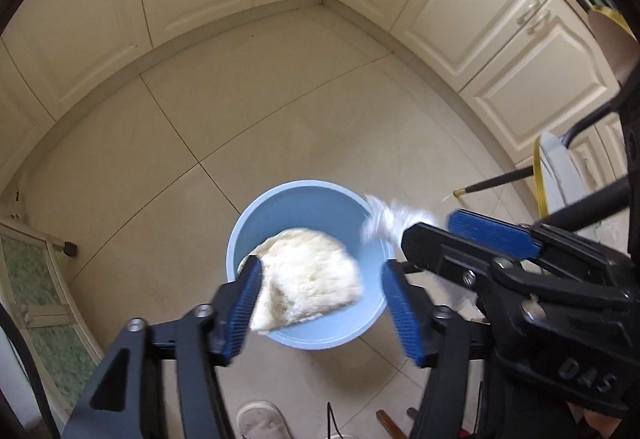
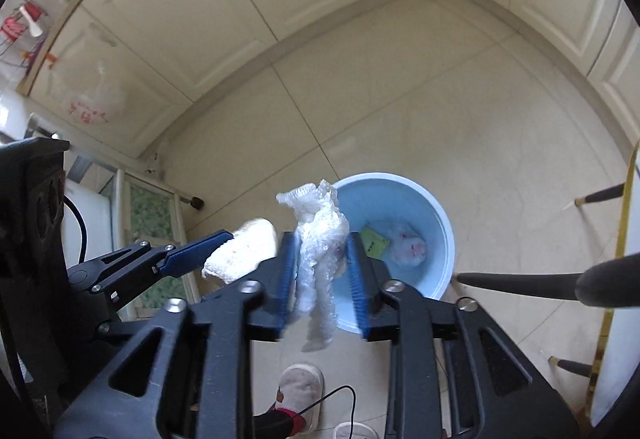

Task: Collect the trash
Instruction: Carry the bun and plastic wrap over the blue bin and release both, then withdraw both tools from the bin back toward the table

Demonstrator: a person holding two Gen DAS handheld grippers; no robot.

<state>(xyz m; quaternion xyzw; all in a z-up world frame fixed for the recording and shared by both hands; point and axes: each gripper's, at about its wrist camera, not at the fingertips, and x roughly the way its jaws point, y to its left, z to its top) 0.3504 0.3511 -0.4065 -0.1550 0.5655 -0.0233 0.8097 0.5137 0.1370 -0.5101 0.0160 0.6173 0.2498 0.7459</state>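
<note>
While above bin point(image 2: 436, 215), wrap point(image 2: 320, 239) hangs between claw point(image 2: 322, 275) pads.

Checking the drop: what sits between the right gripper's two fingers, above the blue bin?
In the right wrist view, a crumpled clear plastic wrap hangs between the right gripper's fingers, over the blue bin.

Beige glossy tile floor point(image 1: 248, 111) w/ thin dark grout lines. On it: round pale-blue plastic bin point(image 2: 436, 223), light slipper point(image 2: 300, 391), dark furniture legs w/ gold tips point(image 2: 600, 195).
</note>
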